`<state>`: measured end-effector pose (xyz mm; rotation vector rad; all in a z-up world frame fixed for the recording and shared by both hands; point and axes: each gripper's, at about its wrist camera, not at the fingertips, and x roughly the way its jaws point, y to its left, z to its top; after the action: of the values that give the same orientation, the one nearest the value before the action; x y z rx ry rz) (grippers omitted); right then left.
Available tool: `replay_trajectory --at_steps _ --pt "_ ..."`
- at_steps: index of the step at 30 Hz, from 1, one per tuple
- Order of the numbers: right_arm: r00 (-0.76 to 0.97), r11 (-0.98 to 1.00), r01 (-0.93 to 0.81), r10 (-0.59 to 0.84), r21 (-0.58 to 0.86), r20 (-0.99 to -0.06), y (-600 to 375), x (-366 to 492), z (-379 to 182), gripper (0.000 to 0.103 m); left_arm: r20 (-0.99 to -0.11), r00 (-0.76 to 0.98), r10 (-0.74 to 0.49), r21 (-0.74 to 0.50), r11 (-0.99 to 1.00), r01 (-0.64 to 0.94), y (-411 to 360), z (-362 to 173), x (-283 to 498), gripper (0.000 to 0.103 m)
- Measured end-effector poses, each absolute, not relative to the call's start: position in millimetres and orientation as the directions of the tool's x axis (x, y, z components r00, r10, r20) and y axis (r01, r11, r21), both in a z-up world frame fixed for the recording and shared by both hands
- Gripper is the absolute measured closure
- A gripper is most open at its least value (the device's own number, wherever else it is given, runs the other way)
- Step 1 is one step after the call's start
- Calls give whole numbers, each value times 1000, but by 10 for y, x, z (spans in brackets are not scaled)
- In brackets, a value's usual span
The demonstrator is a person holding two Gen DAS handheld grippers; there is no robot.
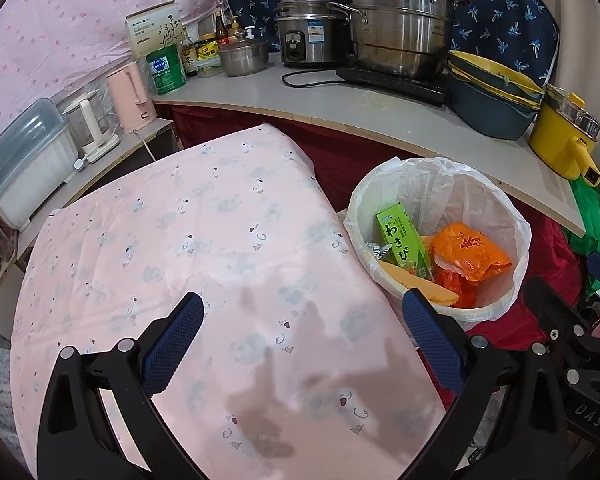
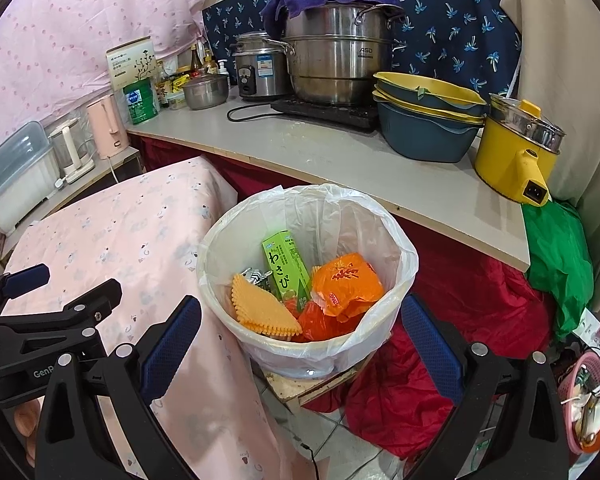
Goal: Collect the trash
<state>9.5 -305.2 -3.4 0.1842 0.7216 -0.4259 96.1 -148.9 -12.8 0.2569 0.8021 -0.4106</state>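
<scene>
A white bin [image 2: 374,236] lined with a clear bag stands beside the pink-clothed table [image 1: 228,240]. In it lie a green wasabi box [image 2: 286,268], an orange snack packet [image 2: 348,284], a yellow scalloped pad [image 2: 260,308] and a foil wrapper [image 2: 254,276]. The bin also shows in the left wrist view [image 1: 484,200]. My left gripper [image 1: 306,316] is open and empty above the tablecloth, left of the bin. My right gripper [image 2: 300,320] is open and empty, its fingers either side of the bin's near rim. The left gripper shows at the left of the right wrist view [image 2: 60,292].
A grey counter [image 2: 340,160] behind the bin carries steel pots [image 2: 336,56], a rice cooker [image 2: 256,68], stacked basins [image 2: 424,120] and a yellow electric pot [image 2: 516,152]. Red cloth [image 2: 460,320] and a green bag [image 2: 560,264] hang below. Kettles [image 1: 128,96] stand on a side shelf.
</scene>
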Motion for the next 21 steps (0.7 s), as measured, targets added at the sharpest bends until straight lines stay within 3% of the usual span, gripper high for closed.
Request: replay_trajectory --at_steps 21 --pt "666 897 442 -315 18 -676 -3055 87 -62 6 -737 626 -255 79 888 454 -1501 -161 943 8"
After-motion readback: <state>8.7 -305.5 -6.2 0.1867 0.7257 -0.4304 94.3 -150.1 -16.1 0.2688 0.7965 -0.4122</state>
